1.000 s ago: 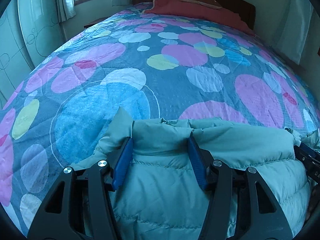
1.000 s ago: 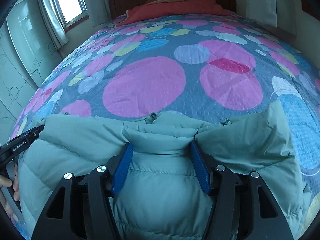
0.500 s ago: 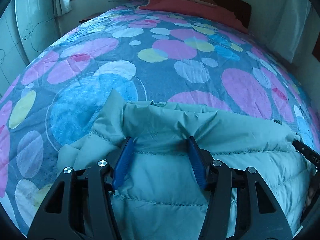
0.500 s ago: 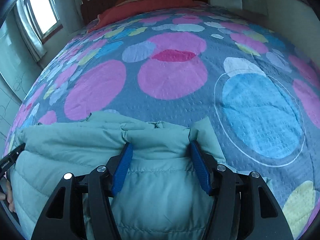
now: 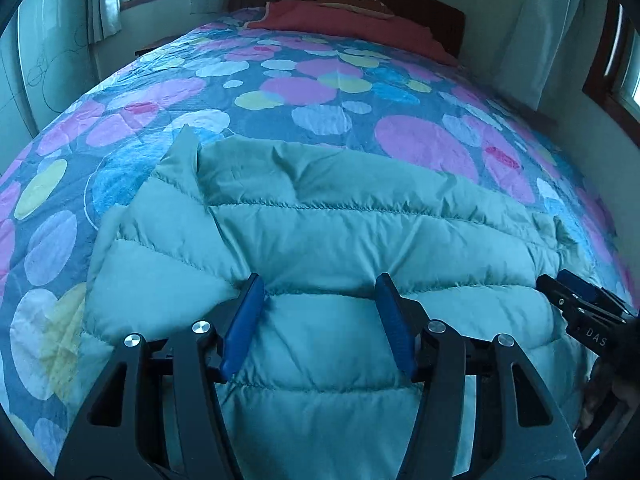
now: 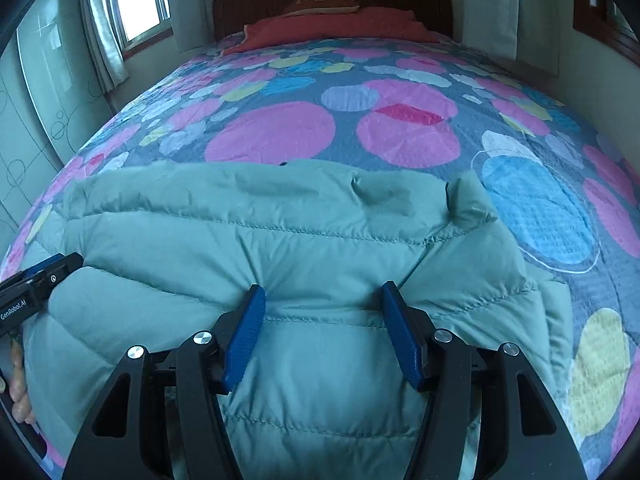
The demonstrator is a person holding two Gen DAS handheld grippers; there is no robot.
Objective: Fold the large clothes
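Both hand-held grippers, left (image 5: 320, 320) & right (image 6: 322, 326), jaws apart, over puffy teal quilted down jacket (image 5: 340, 240); slick fill may spring back, undoing fold on dotted bedspread (image 6: 400, 120).

A pale teal-green puffer jacket (image 5: 320, 240), quilted in horizontal stitched bands, is seen spread on a grey-blue bedspread (image 6: 400, 92) patterned with overlapping circles in pink, magenta, sky blue, lilac and pale yellow. Royal-blue ribbed pads (image 5: 242, 328) are shown on the black left gripper (image 5: 320, 286), and the same blue on black on the right gripper (image 6: 323, 295). A coral-red blanket (image 6: 332, 28) and dark brown headboard (image 6: 256, 4) are picked out behind
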